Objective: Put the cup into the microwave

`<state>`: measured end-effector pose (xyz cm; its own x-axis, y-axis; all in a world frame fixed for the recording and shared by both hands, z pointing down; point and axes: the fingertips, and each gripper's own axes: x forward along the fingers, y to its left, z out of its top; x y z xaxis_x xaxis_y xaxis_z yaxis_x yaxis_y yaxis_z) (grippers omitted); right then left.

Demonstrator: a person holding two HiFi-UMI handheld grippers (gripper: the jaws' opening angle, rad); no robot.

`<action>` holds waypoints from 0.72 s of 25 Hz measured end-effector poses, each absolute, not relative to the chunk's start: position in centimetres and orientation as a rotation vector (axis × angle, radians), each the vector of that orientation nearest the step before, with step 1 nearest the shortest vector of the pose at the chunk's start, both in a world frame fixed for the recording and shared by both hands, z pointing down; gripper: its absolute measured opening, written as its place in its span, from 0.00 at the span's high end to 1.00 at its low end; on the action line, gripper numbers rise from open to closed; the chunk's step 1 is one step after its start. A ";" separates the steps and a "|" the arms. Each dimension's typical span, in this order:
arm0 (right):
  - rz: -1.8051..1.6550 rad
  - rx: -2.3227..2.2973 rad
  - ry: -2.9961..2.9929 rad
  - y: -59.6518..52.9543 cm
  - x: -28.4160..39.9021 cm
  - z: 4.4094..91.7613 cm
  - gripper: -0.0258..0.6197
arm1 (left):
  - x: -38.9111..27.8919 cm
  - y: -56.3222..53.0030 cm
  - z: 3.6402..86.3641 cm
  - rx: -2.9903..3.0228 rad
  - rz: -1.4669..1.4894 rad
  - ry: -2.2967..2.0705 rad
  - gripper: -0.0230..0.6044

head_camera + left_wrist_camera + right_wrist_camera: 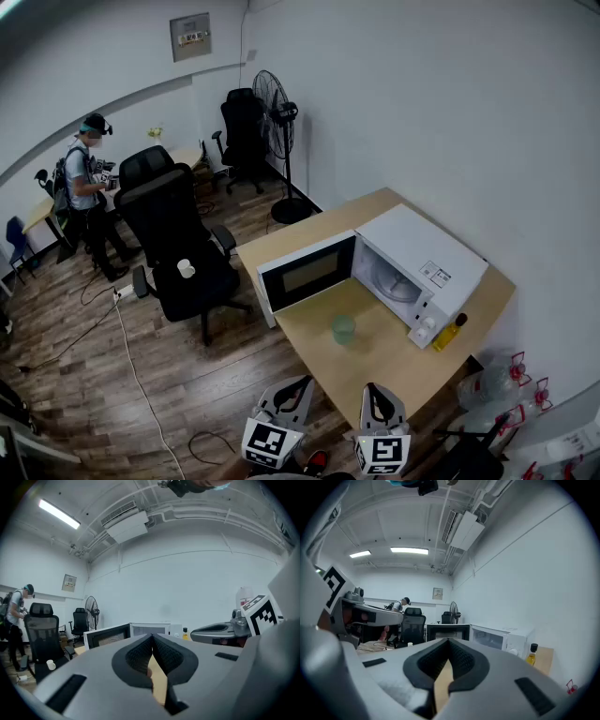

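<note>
A translucent green cup (343,328) stands upright on the wooden table (375,366), just in front of the white microwave (422,262). The microwave door (307,274) hangs wide open to the left, and the cavity with its glass plate (389,281) shows. My left gripper (298,386) and right gripper (376,392) hover side by side at the table's near edge, well short of the cup. In the left gripper view, the left gripper (152,639) is shut with nothing in it. The right gripper (449,641) is likewise shut and empty. The jaws hide the cup in both gripper views.
A small yellow bottle (450,332) stands at the microwave's right front corner. A black office chair (178,244) with a white cup (187,269) on its seat stands left of the table. A standing fan (277,131), a person (86,187) and floor cables (141,384) lie beyond.
</note>
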<state>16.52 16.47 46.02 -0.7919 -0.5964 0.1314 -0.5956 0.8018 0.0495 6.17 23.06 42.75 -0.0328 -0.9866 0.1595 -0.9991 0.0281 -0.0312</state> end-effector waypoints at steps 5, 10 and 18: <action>0.026 0.941 -2.875 16.4 16.7 45.9 0.93 | 6.5 23.2 42.8 2.118 0.216 -2.184 0.93; 0.030 0.936 -2.876 16.3 16.2 46.2 0.93 | 6.3 23.2 42.9 2.108 0.232 -2.191 0.93; 0.030 0.916 -2.870 15.2 14.8 46.8 0.93 | 5.1 22.1 42.9 2.100 0.236 -2.202 0.93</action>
<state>14.80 15.22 46.75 -0.8078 -0.5754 0.1284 -0.5779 0.8159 0.0204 5.05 22.05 42.91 -0.0508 -0.9840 0.1707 -0.9978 0.0428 -0.0502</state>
